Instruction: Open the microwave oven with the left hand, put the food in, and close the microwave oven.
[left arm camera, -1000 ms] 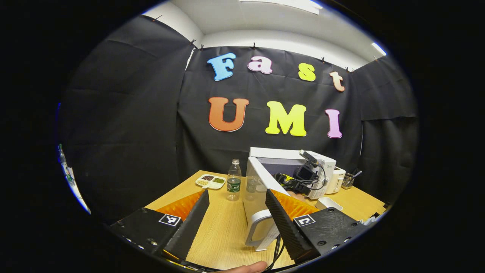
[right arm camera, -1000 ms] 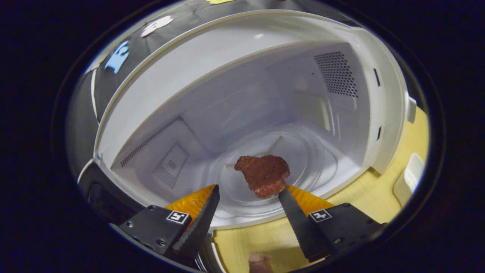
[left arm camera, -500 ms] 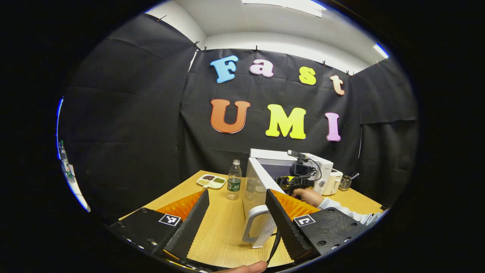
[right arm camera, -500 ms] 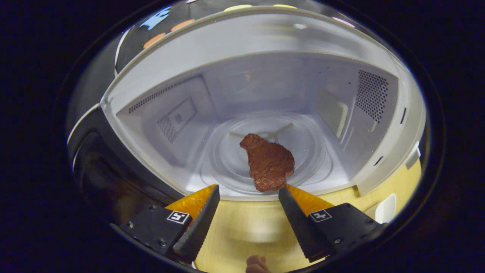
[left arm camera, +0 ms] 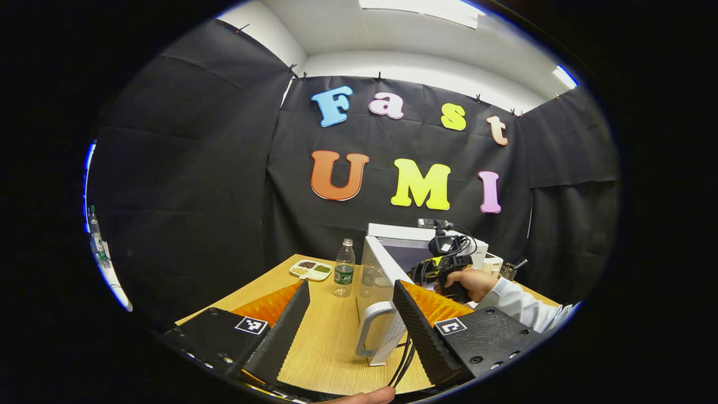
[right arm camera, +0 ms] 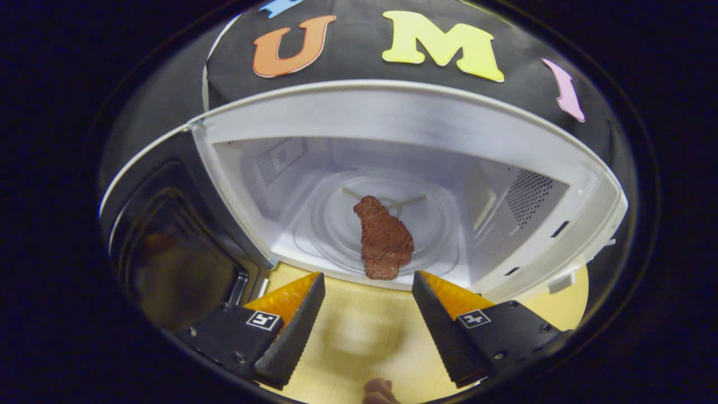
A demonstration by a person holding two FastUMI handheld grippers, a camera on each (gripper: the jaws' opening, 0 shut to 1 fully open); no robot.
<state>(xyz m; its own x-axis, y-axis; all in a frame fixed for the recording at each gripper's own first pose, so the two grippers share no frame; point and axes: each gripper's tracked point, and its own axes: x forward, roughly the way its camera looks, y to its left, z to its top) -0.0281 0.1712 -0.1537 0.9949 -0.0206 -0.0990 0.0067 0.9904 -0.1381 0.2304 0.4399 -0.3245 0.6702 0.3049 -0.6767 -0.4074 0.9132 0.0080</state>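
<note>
From my right gripper (right arm camera: 364, 314) I look straight into the open microwave (right arm camera: 392, 112). The meat (right arm camera: 384, 238) lies on the glass turntable (right arm camera: 443, 216), its near end close to the front sill at about 6 o'clock of the plate. This gripper's jaws are spread wide and hold nothing, hanging over the table (right arm camera: 359, 336) just outside the opening.

My left gripper (left arm camera: 350, 320) is also spread wide and empty. The door (left arm camera: 377, 280) stands swung out, edge-on to me, with its handle (left arm camera: 373, 331) between my fingertips toward 5 o'clock, but I cannot tell whether either finger touches it. The other hand (left arm camera: 474, 280) holds its gripper at the oven mouth, at about 2 o'clock.

My worries, as I judge them: if I swing the door now, it could strike that gripper or hand in the opening. A cable (left arm camera: 404, 359) hangs by the handle and could snag. The bottle (left arm camera: 343, 269) stands near the door at 11 o'clock and could be knocked by a wide swing.
</note>
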